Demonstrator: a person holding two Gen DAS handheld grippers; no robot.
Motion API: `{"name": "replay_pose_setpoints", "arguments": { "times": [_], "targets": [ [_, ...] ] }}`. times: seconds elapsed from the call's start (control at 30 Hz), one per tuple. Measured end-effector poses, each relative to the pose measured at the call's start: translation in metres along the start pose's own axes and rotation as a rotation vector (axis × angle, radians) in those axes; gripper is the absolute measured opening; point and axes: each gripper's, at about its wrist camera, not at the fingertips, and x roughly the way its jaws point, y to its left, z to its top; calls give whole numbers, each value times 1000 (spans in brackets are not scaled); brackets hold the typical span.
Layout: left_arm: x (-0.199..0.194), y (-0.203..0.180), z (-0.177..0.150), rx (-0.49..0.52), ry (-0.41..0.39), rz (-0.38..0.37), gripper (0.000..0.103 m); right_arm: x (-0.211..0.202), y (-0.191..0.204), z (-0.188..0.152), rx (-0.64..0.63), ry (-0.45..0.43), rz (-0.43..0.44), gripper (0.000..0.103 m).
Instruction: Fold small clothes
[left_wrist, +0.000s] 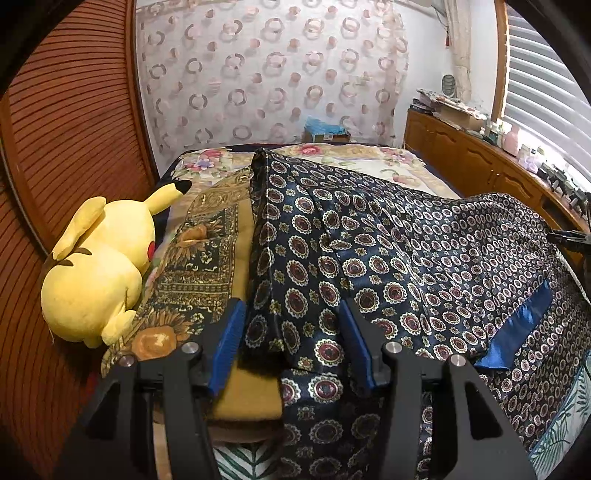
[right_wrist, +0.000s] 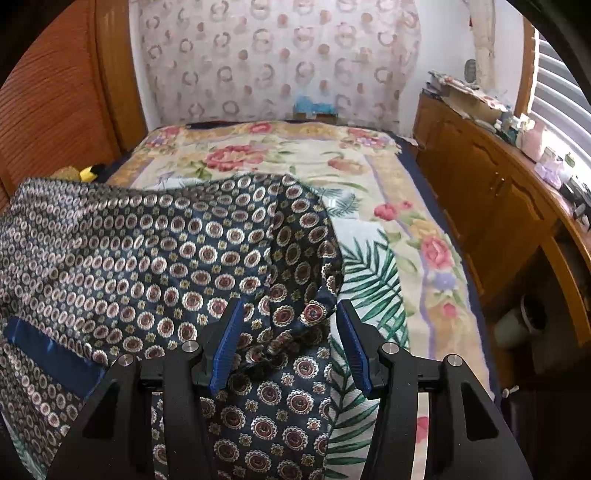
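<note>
Navy medallion-print garment (left_wrist: 388, 258) lying spread across floral bed (right_wrist: 369, 177), beside yellow plush toy (left_wrist: 99, 269). Your left hand-held gripper (left_wrist: 291, 332) hovering with jaws parted, garment fold between pads, unpinched. Your right hand-held gripper (right_wrist: 291, 332) likewise parted over garment's bunched edge.

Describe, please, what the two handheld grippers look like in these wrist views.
Both match: the left gripper and right gripper have black plastic frames with triangular cutouts, round silver bolt heads, and two fingers lined with ribbed blue pads. No cables, markings or sleeves show.
</note>
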Motion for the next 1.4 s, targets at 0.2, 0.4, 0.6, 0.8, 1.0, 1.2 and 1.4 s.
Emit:
{"name": "replay_pose_setpoints", "arguments": {
  "times": [0.2, 0.4, 0.6, 0.8, 1.0, 1.2, 1.4],
  "targets": [
    [-5, 0, -2, 2, 3, 8, 52, 11, 7, -5, -11, 4, 12, 53],
    [-8, -1, -4, 2, 10, 11, 52, 19, 8, -12, -12, 19, 10, 53],
    [-18, -4, -5, -7, -30, -22, 52, 27, 6, -12, -7, 39, -1, 53],
    [-25, -13, 0, 19, -71, -30, 30, 27, 12, -11, -19, 32, -28, 53],
    [-15, -12, 4, 8, -45, -21, 28, 25, 13, -12, -6, 30, -41, 53],
    [-6, -10, 0, -15, -27, -20, 28, 25, 8, -11, 4, 29, -48, 53],
    [-17, -28, -1, 51, -78, -30, 20, 25, 8, -11, 0, 27, -27, 35]
  ]
}}
